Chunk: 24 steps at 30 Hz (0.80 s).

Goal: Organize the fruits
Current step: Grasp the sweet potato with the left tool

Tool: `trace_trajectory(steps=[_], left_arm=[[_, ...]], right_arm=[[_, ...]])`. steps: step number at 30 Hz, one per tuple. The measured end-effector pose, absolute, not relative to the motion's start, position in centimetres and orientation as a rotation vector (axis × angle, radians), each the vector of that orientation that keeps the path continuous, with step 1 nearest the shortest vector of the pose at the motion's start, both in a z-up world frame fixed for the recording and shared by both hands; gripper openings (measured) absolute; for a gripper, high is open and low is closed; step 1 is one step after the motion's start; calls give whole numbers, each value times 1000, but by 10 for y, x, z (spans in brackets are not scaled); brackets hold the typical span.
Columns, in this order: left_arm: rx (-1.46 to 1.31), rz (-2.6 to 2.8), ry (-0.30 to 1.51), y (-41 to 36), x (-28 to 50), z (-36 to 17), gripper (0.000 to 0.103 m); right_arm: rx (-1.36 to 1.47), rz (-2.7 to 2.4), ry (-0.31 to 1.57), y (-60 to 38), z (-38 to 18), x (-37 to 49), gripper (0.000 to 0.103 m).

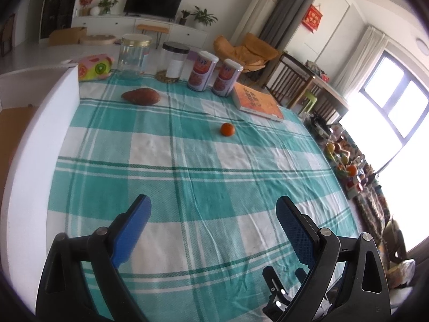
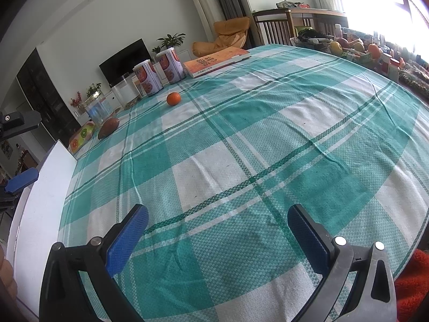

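My left wrist camera looks forward between my spread fingers [image 1: 211,230], raised above the checked tablecloth [image 1: 187,161] and tilted down, facing the far row of jars and cans with the television wall behind. My right wrist camera sits lower and closer to the cloth [image 2: 241,139], rolled to one side, facing diagonally across the table toward the same far edge. Both views share the orange [image 1: 228,129] [image 2: 173,98], the sweet potato [image 1: 140,96] [image 2: 108,127], the two cans [image 1: 214,73] [image 2: 158,73], the book [image 1: 256,101] [image 2: 217,60] and the white board [image 1: 34,145] [image 2: 43,196] at the left.
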State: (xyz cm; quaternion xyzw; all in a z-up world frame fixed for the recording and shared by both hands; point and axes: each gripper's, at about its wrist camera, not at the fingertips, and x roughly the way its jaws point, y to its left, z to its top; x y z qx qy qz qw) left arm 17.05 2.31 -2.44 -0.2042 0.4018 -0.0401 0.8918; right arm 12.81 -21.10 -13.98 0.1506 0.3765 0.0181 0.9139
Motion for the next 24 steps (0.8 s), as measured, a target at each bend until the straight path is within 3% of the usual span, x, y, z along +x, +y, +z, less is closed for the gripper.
trace_trajectory(steps=[7, 11, 16, 21, 24], left_arm=[[-648, -2, 793, 102, 235, 12, 95], [-624, 126, 810, 146, 278, -3, 95], [-376, 86, 983, 148, 353, -60, 95], [209, -11, 1075, 108, 404, -107, 95], [287, -30, 1083, 111, 425, -124, 95]], right_arm=[[331, 56, 787, -212, -143, 129, 103], [344, 73, 812, -210, -148, 133, 103], [369, 92, 849, -212, -155, 138, 103], [356, 89, 853, -209, -156, 140, 103], [359, 89, 852, -208, -156, 141, 103]])
